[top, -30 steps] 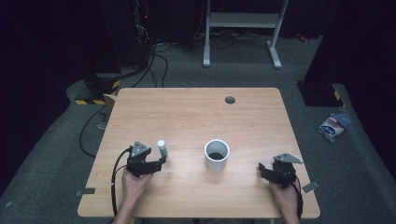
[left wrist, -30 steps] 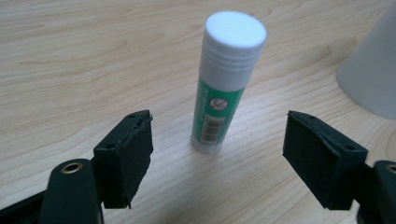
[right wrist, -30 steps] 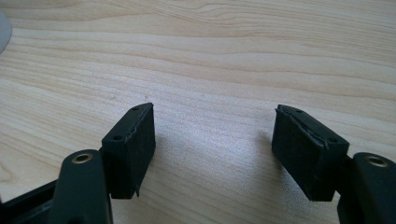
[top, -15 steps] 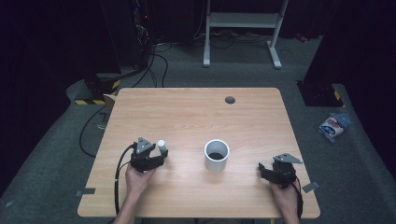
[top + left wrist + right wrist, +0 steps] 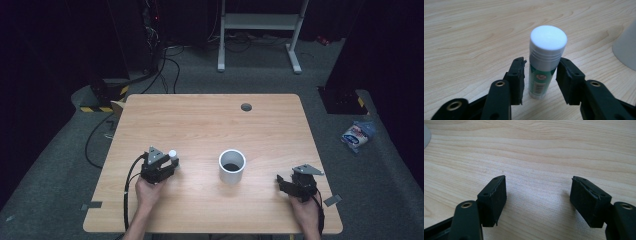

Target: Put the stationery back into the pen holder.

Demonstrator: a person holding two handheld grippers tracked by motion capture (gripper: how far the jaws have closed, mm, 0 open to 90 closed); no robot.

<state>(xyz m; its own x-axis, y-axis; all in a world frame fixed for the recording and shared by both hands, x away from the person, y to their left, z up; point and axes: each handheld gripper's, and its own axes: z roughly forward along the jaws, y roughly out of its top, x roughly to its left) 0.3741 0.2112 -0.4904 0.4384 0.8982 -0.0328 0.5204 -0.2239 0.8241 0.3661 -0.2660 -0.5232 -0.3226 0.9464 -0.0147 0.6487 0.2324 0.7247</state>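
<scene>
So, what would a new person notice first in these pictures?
Probably the glue stick, standing upright on the wooden table between the jaws of the left gripper, which have just been closing around it. Next is the white cup at the table's middle, with the right gripper open over bare wood.

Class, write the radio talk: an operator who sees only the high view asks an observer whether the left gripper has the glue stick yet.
Operator: Is the stick gripped?
Observer: Not quite. The left gripper has just been closing its fingers around the glue stick; a slit shows beside one of them.
Operator: What's on the stick?
Observer: A green label with a barcode, under a ridged white cap.
Operator: And the right gripper?
Observer: The right gripper has its fingers apart over bare table, with nothing between them.
</scene>
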